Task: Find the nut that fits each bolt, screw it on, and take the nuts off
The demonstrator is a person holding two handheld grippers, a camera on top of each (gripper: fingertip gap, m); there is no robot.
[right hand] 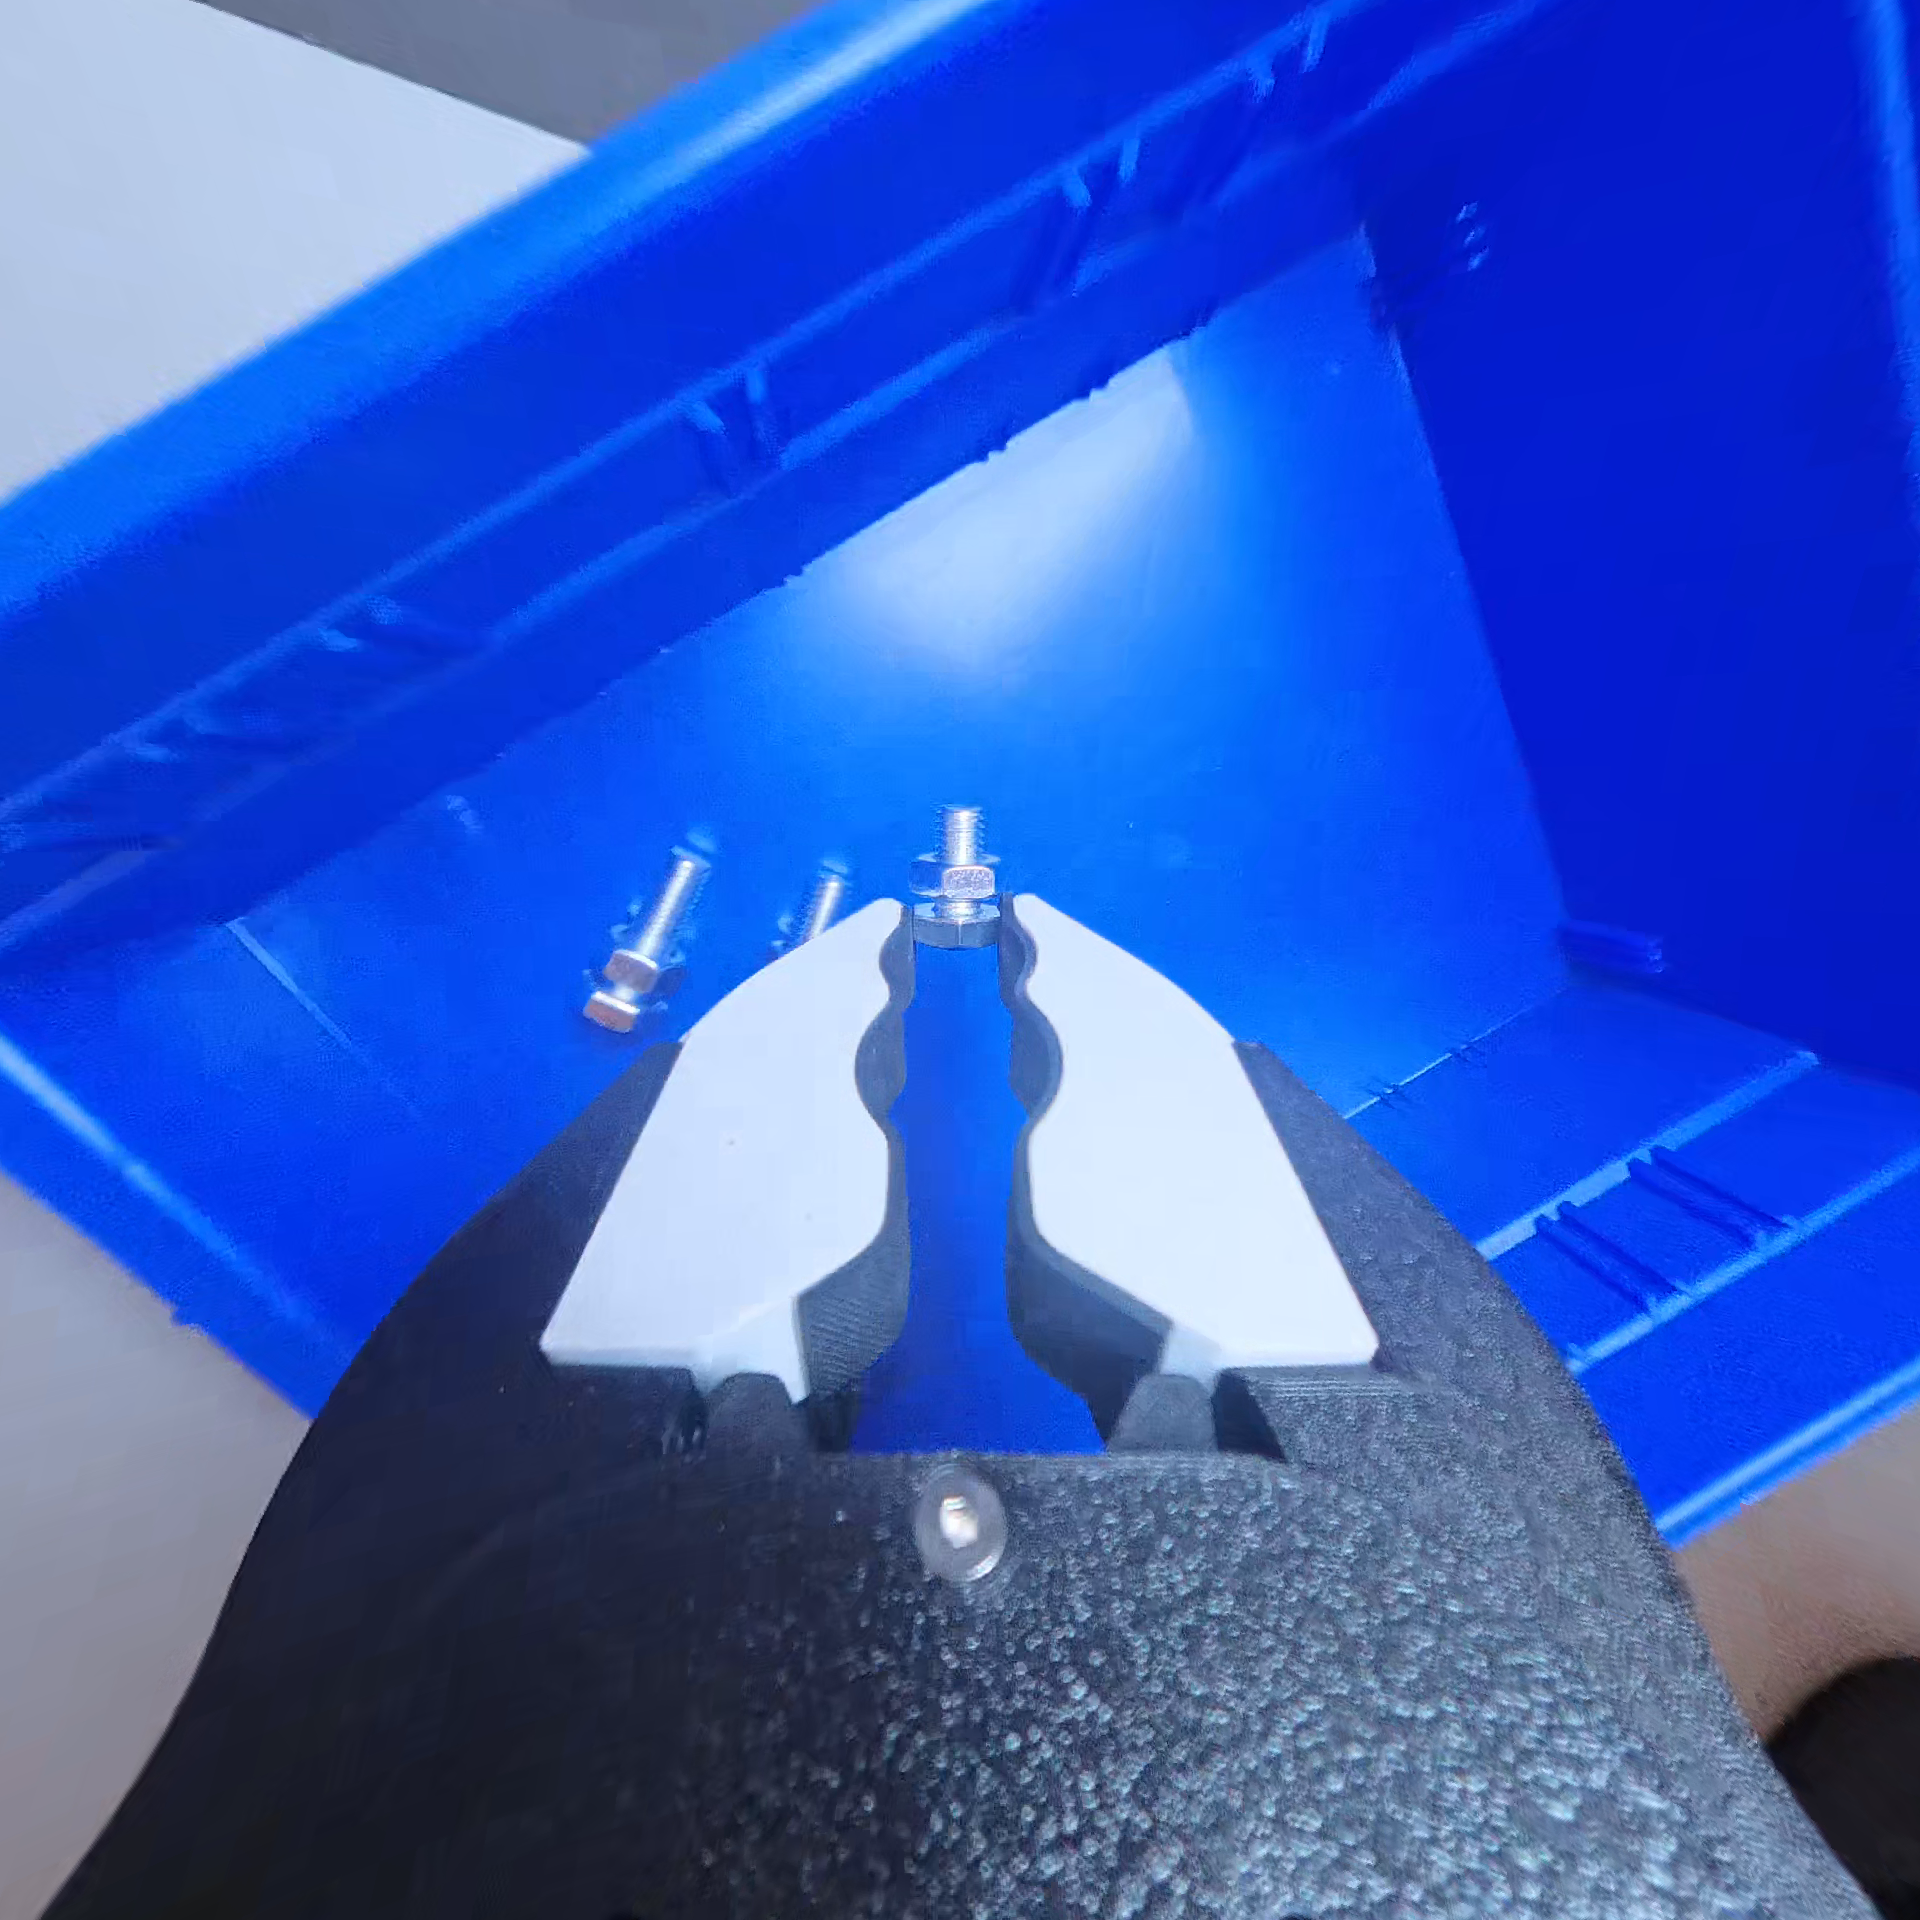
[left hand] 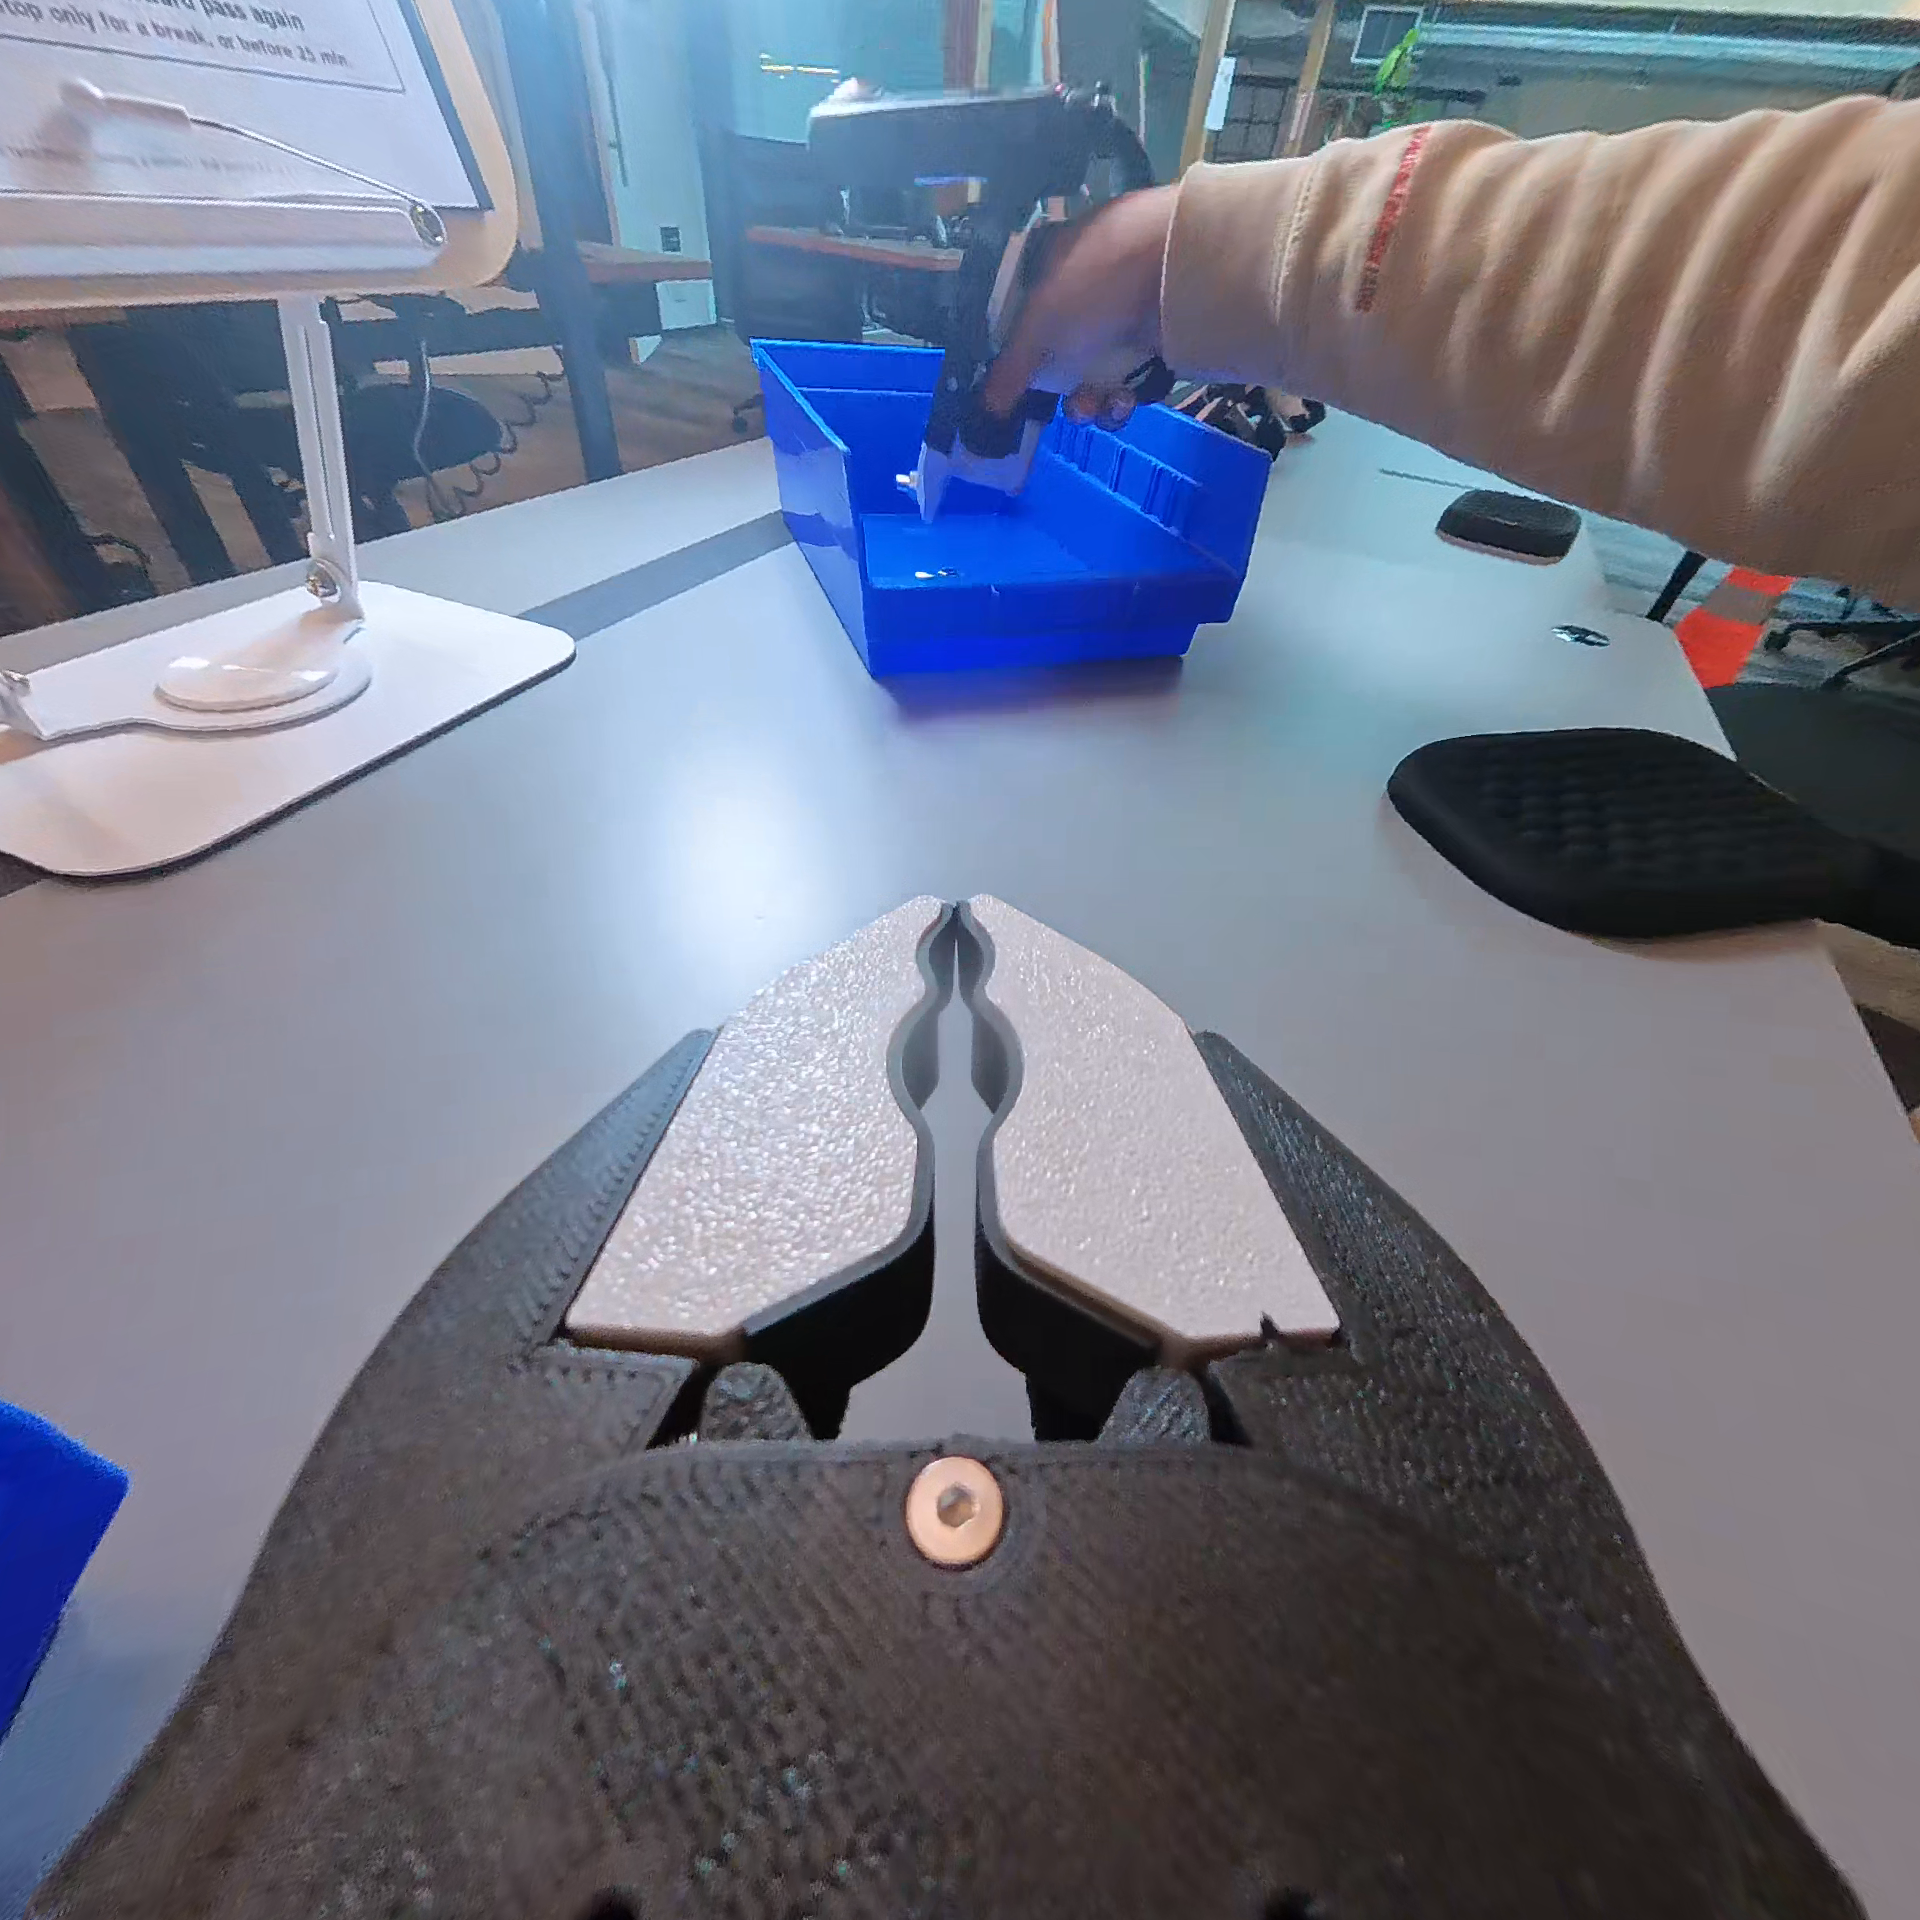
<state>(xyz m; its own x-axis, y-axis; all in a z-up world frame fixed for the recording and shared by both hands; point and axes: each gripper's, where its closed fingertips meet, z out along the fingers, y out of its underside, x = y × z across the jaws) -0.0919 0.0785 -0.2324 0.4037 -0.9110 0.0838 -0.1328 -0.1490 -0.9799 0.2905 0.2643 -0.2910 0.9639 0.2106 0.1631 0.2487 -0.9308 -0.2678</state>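
My right gripper is shut on the head of a small silver bolt with a nut threaded on it, held inside a blue bin. Two more silver bolts lie on the bin floor to the left: one with a nut, one partly hidden by my left finger. In the left wrist view, the right gripper reaches down into the blue bin with the bolt at its tip. My left gripper is shut and empty, low over the grey table.
A white stand holding a printed sheet sits at the left. Black padded rests lie at the right and far right. A blue object shows at the left edge. A sleeved arm crosses the upper right. Across from one pair of fingers to the other is roughly 45 centimeters.
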